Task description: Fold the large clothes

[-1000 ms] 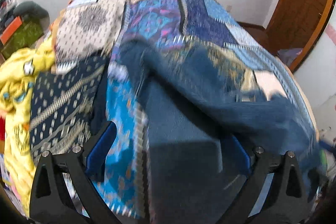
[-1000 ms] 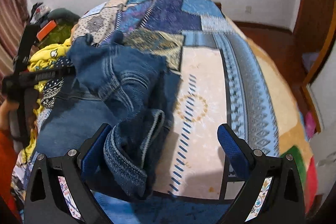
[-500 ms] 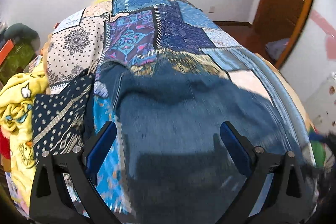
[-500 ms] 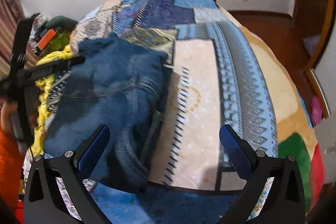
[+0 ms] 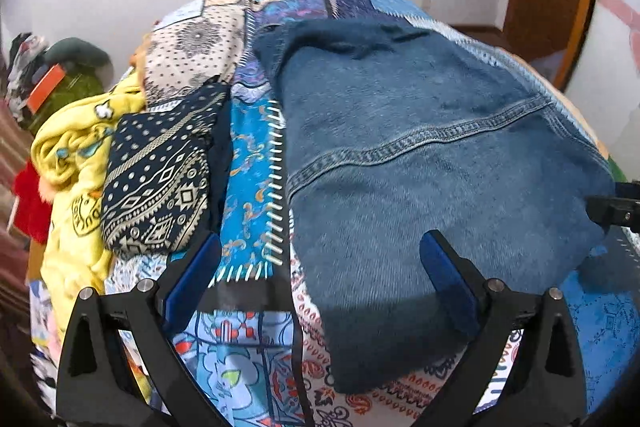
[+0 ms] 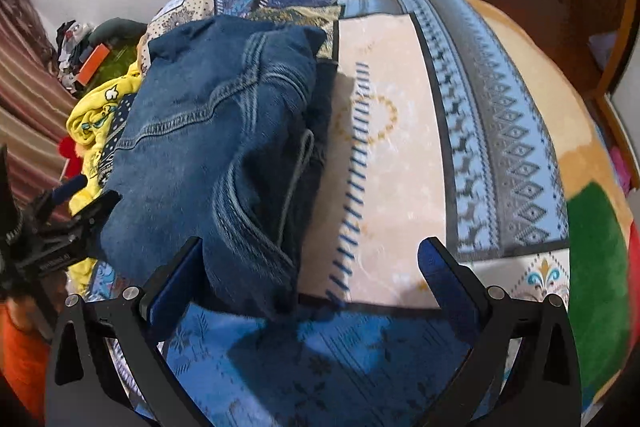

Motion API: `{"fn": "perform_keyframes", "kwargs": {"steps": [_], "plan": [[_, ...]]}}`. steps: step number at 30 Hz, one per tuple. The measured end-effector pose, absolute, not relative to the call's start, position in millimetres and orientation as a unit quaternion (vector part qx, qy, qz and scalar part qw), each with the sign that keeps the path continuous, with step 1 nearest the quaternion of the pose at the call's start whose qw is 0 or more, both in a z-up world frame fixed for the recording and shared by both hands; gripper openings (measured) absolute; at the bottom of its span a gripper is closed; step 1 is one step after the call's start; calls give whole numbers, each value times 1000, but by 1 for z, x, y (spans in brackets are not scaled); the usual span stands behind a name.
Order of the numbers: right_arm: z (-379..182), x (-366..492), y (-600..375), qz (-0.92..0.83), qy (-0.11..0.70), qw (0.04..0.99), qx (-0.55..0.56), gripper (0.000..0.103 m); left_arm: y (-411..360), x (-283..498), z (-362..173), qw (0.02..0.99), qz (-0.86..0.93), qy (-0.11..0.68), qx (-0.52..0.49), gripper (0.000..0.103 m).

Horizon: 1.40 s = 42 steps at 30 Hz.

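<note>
Here, the folded denim garment [image 5: 420,155] lay on the patchwork bedspread [image 6: 400,147], right of a yellow cloth [image 5: 68,147]. The left gripper [image 5: 320,279] and right gripper [image 6: 308,279] both hovered spread wide, pinching nothing.

No text can be read; white lettering on the left gripper [image 6: 60,223] is too blurred.
</note>
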State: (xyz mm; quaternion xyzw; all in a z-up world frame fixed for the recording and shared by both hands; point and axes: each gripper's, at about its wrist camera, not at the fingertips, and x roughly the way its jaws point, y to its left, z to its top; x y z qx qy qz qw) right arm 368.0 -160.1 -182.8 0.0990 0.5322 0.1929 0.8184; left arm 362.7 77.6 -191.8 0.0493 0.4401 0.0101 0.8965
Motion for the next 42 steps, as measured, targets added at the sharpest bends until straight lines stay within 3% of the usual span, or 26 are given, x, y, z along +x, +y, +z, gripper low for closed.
{"fn": "perform_keyframes", "kwargs": {"steps": [15,25,33,37,39,42], "plan": [[-149,401,-147,246,498,829,61,103,113,385,-164,893,-28,449,-22,100],[-216,468,-136,295,575,750,138,103,152,458,-238,799,-116,548,-219,100],[-237,492,-117,364,585,703,176,103,149,488,-256,767,-162,560,-268,102],[-235,494,-103,377,583,695,186,93,142,501,-256,763,-177,557,-276,101],[-237,496,-102,371,587,691,203,87,133,503,-254,759,-192,555,-280,85],[-237,495,-107,361,590,687,223,67,125,501,-249,766,-178,553,-277,79]]}}
